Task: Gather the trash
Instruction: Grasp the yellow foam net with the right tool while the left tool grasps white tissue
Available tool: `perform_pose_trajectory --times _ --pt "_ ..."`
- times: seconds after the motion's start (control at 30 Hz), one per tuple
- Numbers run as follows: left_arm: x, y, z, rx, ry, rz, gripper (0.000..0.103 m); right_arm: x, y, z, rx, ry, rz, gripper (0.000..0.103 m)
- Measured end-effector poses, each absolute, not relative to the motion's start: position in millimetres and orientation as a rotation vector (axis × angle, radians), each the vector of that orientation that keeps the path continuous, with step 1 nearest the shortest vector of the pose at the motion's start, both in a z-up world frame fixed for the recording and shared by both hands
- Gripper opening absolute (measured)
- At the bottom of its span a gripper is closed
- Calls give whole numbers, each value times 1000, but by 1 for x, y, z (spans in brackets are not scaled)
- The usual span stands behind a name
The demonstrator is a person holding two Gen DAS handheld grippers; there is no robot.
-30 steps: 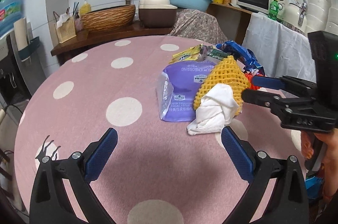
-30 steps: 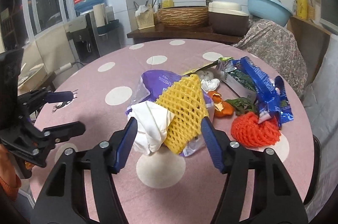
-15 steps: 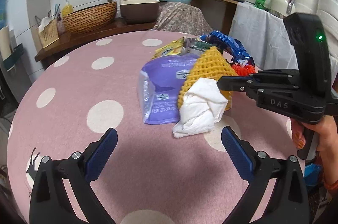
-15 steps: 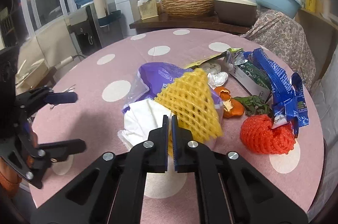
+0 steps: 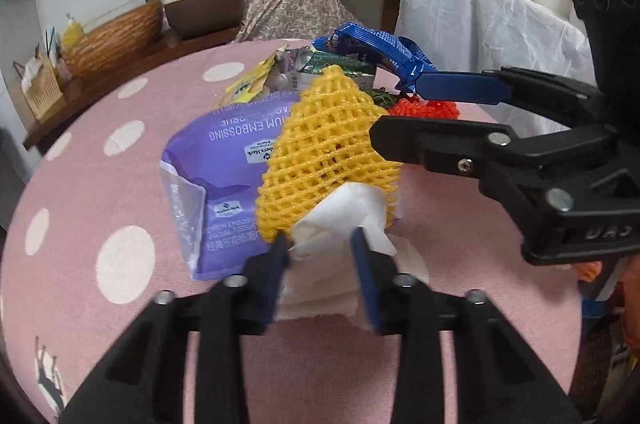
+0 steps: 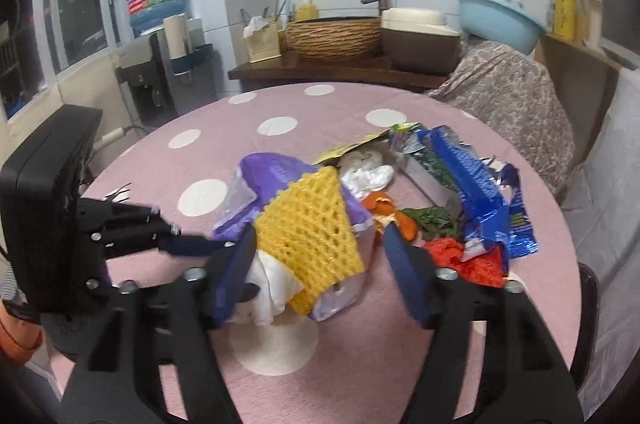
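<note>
A trash pile lies on the pink polka-dot table (image 5: 120, 184). A crumpled white tissue (image 5: 336, 220) sits at its near side, under a yellow foam net (image 5: 324, 152) that rests on a purple tissue pack (image 5: 224, 160). My left gripper (image 5: 320, 260) is shut on the white tissue. My right gripper (image 6: 320, 256) is open, its fingers on either side of the yellow net (image 6: 308, 232). The tissue (image 6: 272, 284) shows below the net. The right gripper also shows from the side in the left wrist view (image 5: 460, 104).
A blue wrapper (image 6: 480, 192), a red foam net (image 6: 468, 260), orange peel (image 6: 384, 208) and green leaves lie at the right of the pile. A counter with a wicker basket (image 6: 332, 36) stands behind the table. A cloth-draped chair (image 6: 508, 92) is at the back right.
My left gripper moved forward and closed on the white tissue. My right gripper, shut half a second ago, opened around the yellow net.
</note>
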State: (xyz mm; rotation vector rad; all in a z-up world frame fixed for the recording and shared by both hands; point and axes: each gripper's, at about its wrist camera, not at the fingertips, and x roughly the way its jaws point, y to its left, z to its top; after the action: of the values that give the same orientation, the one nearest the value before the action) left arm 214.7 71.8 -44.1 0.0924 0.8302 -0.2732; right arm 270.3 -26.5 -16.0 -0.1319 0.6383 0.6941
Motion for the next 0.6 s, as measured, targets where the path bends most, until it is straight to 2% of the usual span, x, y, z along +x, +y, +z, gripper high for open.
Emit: perform_pose_trajectory --times 0.03,0.07,0.27,0.3,0.4,0.43,0.6 --pt "213 73 -45 81 828 -270 14 273 -26 -19 -134 655 696 67" --pt "211 75 -45 66 827 -275 12 276 -26 -21 -132 664 697 67" --pt "195 97 -44 -50 811 -283 8 296 -18 -36 -112 721 711 64" --pt "194 99 -43 -65 809 -283 8 298 -15 -38 -123 723 714 61" --pt "185 107 -39 -110 796 -287 8 303 -6 -43 -146 735 714 29" --pt "183 109 -37 -110 789 -280 8 301 -5 -43 -144 732 718 23" --pt "170 120 -25 -109 748 -244 8 282 -10 -35 -129 685 749 10"
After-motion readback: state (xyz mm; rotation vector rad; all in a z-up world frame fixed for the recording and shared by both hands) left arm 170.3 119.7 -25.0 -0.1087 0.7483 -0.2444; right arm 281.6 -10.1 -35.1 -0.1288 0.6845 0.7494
